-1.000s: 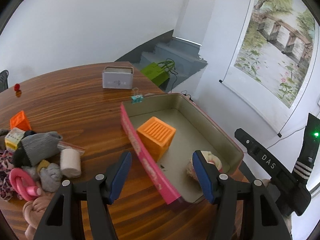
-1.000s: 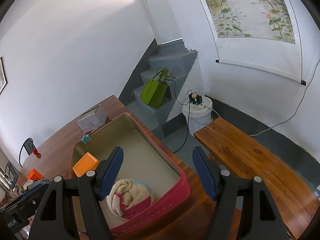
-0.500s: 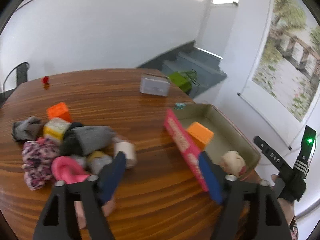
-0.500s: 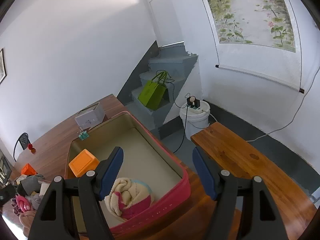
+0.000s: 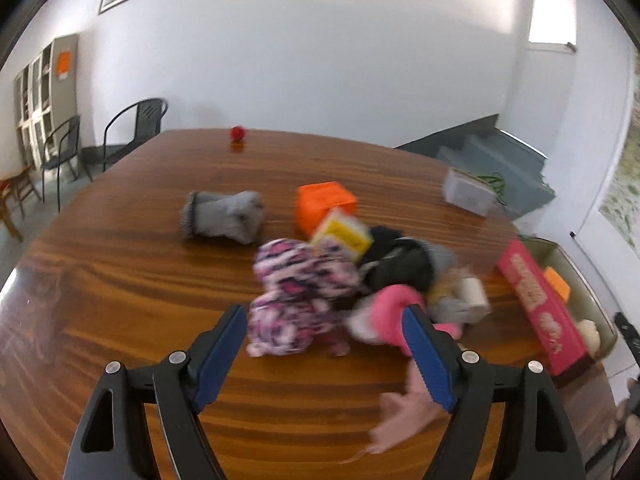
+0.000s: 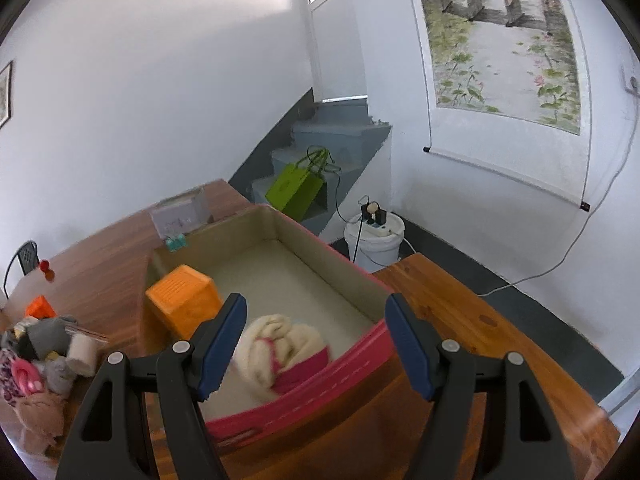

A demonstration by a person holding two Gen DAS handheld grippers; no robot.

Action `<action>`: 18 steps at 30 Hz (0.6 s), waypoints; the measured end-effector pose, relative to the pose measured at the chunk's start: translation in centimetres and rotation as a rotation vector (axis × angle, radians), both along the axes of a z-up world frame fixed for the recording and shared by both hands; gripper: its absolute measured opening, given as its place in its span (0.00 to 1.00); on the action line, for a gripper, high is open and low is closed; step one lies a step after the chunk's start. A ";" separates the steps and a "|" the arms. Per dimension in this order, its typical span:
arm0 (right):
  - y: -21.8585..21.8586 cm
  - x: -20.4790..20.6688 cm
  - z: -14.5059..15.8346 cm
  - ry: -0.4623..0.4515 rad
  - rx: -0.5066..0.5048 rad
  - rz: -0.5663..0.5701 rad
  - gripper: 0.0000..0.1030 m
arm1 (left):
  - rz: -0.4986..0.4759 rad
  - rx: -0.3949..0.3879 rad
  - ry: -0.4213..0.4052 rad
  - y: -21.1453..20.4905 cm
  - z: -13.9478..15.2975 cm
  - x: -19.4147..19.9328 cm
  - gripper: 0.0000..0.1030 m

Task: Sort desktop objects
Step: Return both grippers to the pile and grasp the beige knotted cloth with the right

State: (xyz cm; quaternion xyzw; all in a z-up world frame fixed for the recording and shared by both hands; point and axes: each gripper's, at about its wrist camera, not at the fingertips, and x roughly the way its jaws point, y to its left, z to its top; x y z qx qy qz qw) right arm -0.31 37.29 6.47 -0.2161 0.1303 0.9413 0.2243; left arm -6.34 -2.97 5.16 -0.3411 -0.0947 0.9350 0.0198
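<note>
My left gripper (image 5: 324, 344) is open and empty, just in front of a blurred pile on the wooden table (image 5: 120, 264). The pile holds a pink patterned sock (image 5: 300, 288), a pink ring-shaped item (image 5: 392, 308), a yellow block (image 5: 344, 236), dark socks (image 5: 400, 264) and a cream roll (image 5: 474, 296). An orange cube (image 5: 324, 204) and a grey sock (image 5: 224, 218) lie behind it. My right gripper (image 6: 316, 344) is open and empty over the near end of the pink bin (image 6: 320, 384), which holds an orange cube (image 6: 184, 304) and a cream-and-pink rolled towel (image 6: 280, 344).
A small grey box (image 5: 468, 192) and a red ball (image 5: 238, 134) sit farther back on the table. Teal binder clips (image 6: 176, 242) rest by the bin's far rim. A wooden bench (image 6: 480, 320), a white bucket (image 6: 372, 240) and a green bag (image 6: 296, 188) stand beyond the table.
My left gripper has swung left from the bin to face the pile of socks and blocks. My right gripper has shifted only slightly over the bin.
</note>
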 end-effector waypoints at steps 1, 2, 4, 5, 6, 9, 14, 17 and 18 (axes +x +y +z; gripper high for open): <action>-0.8 0.5 0.3 0.023 -0.013 0.011 0.76 | 0.005 0.000 -0.006 -0.5 -0.3 -0.2 0.79; -1.7 0.9 0.6 0.039 -0.027 0.035 0.77 | 0.007 -0.004 -0.013 -1.0 -0.6 -0.3 0.79; -3.8 1.0 1.0 0.049 -0.059 0.112 0.78 | 0.008 -0.013 -0.022 -1.6 -1.0 -0.4 0.79; -4.9 0.8 1.1 0.037 -0.079 0.170 0.79 | 0.007 -0.016 -0.026 -1.8 -1.1 -0.4 0.79; -6.1 0.5 1.1 0.026 -0.099 0.228 0.79 | 0.007 -0.016 -0.030 -1.9 -1.2 -0.3 0.79; -10.2 -1.0 0.7 -0.045 -0.167 0.427 0.79 | 0.005 -0.008 -0.036 -2.1 -1.3 -0.4 0.79; -15.2 -3.3 -0.7 -0.154 -0.230 0.615 0.79 | 0.012 0.000 -0.033 -2.9 -1.3 -0.2 0.79; -17.2 -4.8 -1.5 -0.210 -0.260 0.682 0.79 | 0.024 0.014 -0.044 -3.7 -1.5 -0.3 0.79; -17.8 -5.2 -1.7 -0.223 -0.257 0.692 0.79 | 0.029 0.019 -0.047 -4.0 -1.6 -0.4 0.79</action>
